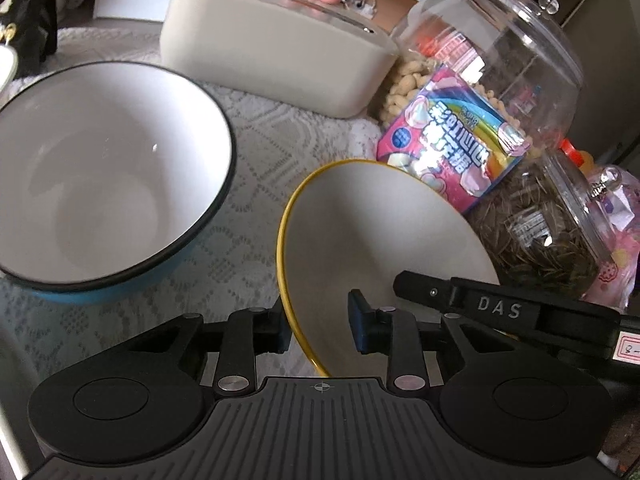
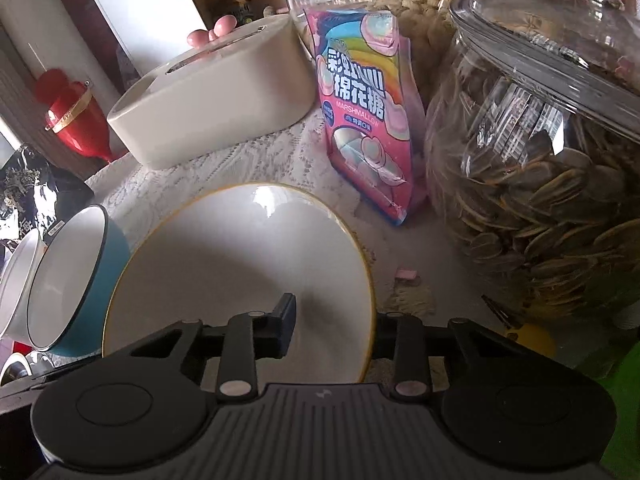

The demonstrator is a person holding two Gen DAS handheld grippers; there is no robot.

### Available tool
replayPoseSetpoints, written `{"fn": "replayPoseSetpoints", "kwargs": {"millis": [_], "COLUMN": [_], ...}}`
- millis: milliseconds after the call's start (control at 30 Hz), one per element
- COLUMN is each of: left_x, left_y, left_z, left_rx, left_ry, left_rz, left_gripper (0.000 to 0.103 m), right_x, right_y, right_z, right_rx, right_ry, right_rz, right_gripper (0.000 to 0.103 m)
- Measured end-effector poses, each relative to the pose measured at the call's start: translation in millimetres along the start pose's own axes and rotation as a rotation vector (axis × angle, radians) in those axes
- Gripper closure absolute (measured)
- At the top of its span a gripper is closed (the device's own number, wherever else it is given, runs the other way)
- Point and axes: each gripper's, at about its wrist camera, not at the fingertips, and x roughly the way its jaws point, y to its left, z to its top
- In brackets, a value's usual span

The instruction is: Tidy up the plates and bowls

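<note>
A white bowl with a yellow rim (image 1: 380, 232) (image 2: 240, 264) stands on the lace tablecloth (image 1: 260, 152), flanked by both grippers. My left gripper (image 1: 320, 328) straddles its near left rim: the left pad lies against the outside, while the right pad stands inside, apart from the wall. My right gripper (image 2: 334, 328) straddles the right rim, one finger inside and the other hidden behind the wall, with a gap showing. Its black finger (image 1: 424, 288) also reaches over the rim in the left wrist view. A larger blue bowl (image 1: 100, 168) (image 2: 72, 276), white inside, sits to the left.
A white bowl (image 2: 16, 280) lies beyond the blue one. Close behind are a cream tissue box (image 1: 272, 52) (image 2: 216, 96), a pink marshmallow bag (image 1: 448, 136) (image 2: 360, 120) and a sunflower seed jar (image 1: 540, 232) (image 2: 540, 184). A red ornament (image 2: 76, 120) stands far left.
</note>
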Motion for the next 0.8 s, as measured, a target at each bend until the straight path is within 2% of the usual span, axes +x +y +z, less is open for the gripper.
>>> {"fn": "replayPoseSetpoints", "kwargs": {"millis": [133, 367, 500, 667, 800], "left_x": [-17, -68, -89, -94, -94], "left_y": [3, 19, 24, 28, 30], "left_z": [-12, -50, -67, -81, -84], "left_rx": [0.029, 0.064, 0.072, 0.048, 0.045], "left_ry": [0.0, 0.01, 0.017, 0.053, 0.057], "left_rz": [0.032, 0.083, 0.062, 0.051, 0.03], "left_gripper": [0.072, 0.071, 0.071, 0.071, 0.071], "right_x": [-9, -29, -39, -41, -43], "right_y": [7, 45, 59, 58, 57], "right_z": [-8, -39, -57, -70, -76], "right_rx": [0.004, -0.107, -0.17, -0.162, -0.175], "right_ry": [0.02, 0.05, 0.058, 0.121, 0.122], "right_rz": [0.045, 0.08, 0.063, 0.071, 0.046], "right_gripper": [0.071, 0.07, 0.07, 0.07, 0.069]}}
